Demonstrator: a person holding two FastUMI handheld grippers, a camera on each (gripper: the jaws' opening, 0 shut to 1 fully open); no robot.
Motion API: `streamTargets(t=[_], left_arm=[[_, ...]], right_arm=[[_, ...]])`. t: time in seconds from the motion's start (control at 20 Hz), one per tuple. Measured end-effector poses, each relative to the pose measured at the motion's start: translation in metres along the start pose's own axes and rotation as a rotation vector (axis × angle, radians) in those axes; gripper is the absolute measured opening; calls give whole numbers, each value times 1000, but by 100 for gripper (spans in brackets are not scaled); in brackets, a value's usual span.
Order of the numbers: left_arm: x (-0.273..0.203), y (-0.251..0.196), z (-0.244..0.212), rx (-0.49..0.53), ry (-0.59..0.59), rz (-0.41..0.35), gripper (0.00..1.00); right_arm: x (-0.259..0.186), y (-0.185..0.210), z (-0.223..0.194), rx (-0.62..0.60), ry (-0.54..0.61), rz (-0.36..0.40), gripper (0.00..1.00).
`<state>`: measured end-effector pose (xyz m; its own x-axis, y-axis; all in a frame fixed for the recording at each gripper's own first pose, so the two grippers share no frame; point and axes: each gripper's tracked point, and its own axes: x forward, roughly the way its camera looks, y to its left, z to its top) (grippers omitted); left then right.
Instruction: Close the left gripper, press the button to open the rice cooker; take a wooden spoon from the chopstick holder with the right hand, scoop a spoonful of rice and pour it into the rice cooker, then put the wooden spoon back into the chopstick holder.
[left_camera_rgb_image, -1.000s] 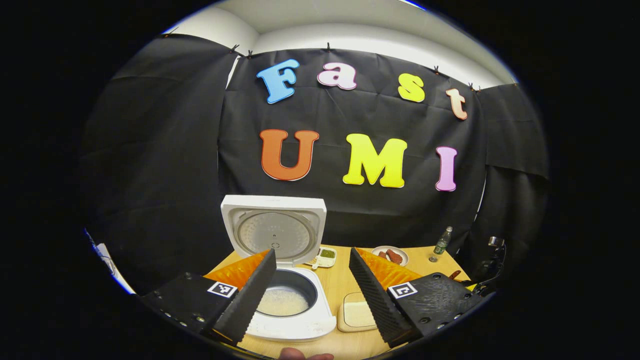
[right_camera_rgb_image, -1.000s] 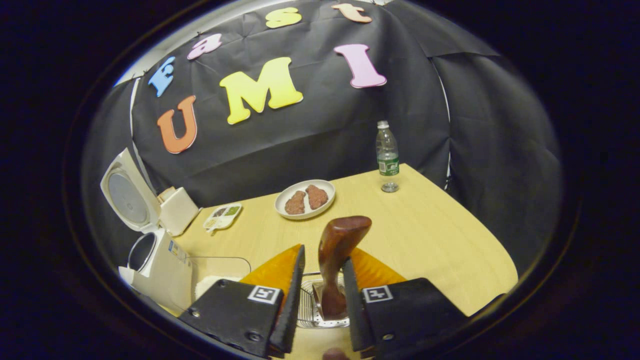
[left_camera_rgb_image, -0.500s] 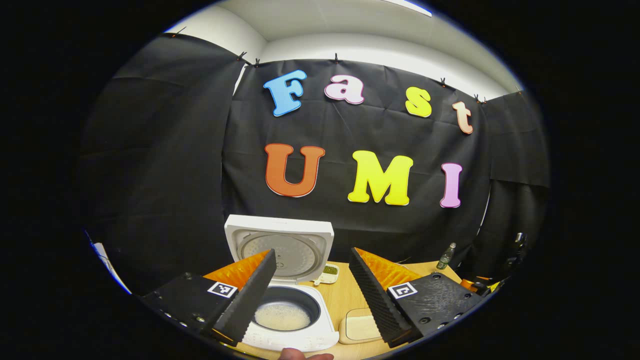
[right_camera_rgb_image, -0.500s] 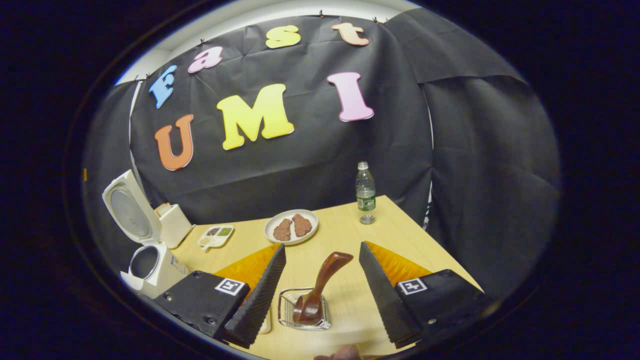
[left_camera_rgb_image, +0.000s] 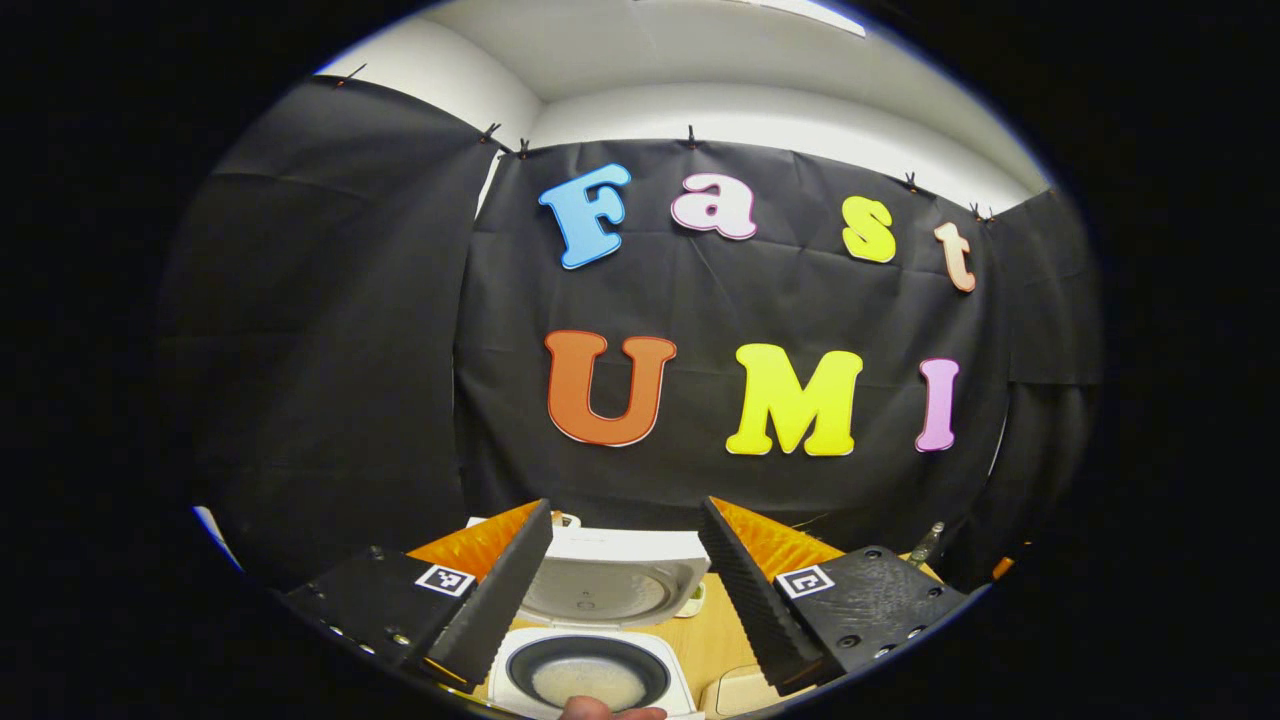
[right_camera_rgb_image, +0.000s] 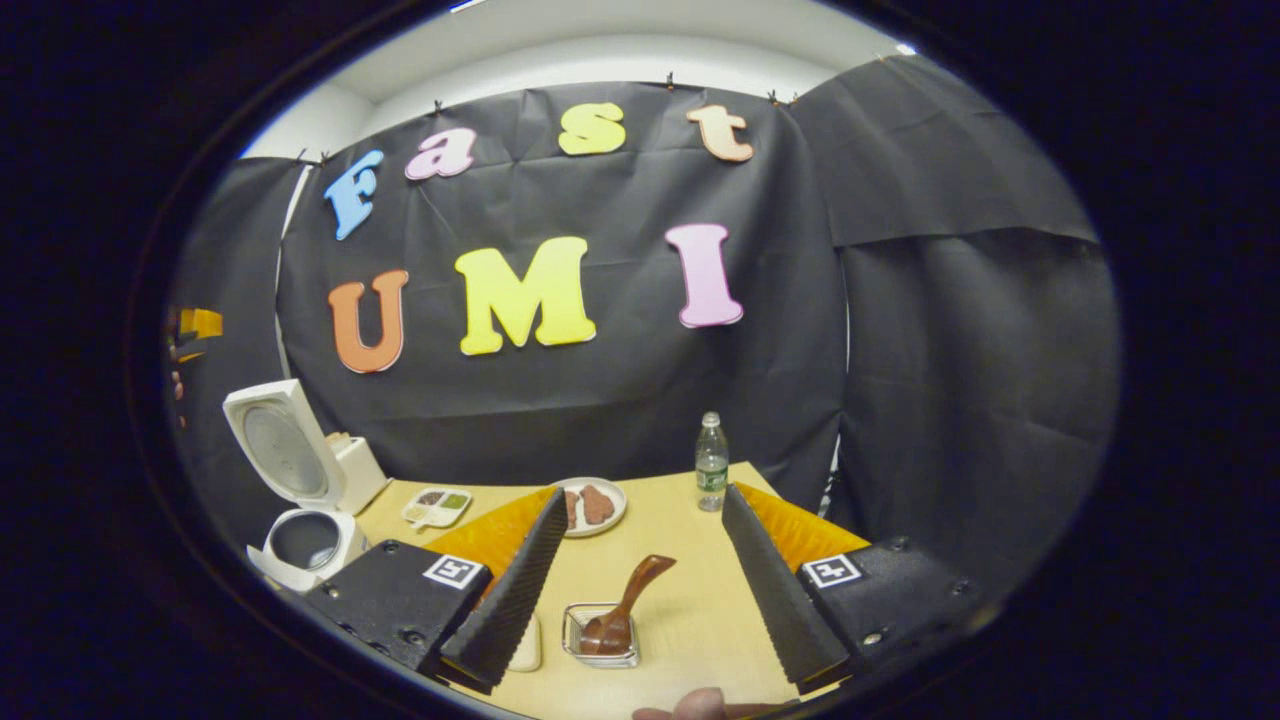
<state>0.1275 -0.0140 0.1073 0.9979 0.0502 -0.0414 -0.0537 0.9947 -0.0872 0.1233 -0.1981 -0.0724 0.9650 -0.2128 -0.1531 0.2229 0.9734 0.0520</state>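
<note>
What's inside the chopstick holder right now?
The wooden spoon stands in the chopstick holder, handle leaning out to the upper right. Its lower end is covered by the wire walls.

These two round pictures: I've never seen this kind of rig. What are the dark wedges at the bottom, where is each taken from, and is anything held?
A person holds a two-finger tool in each hand, with a camera riding on each. The wedges are each tool's own fingers. In the left gripper view, the left gripper stands open above the rice cooker, whose lid is up and whose pot holds rice. In the right gripper view, the right gripper is open and holds nothing; the wooden spoon leans in the chopstick holder on the table. Farther back stand a plate of food, a water bottle and a small divided dish.
</note>
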Motion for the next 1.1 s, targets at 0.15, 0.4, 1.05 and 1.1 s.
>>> streamTargets(t=[0.15, 0.4, 1.05, 1.1], left_arm=[[33, 10, -9, 28, 42, 7, 94], [84, 25, -43, 40, 146, 24, 94], [100, 30, -94, 40, 363, 19, 97], [93, 29, -95, 47, 378, 15, 97]], right_arm=[[-23, -3, 15, -38, -36, -21, 100], [-59, -22, 11, -85, -35, -96, 100], [-69, -17, -8, -13, 23, -130, 100], [-65, -9, -8, -14, 22, -111, 100]])
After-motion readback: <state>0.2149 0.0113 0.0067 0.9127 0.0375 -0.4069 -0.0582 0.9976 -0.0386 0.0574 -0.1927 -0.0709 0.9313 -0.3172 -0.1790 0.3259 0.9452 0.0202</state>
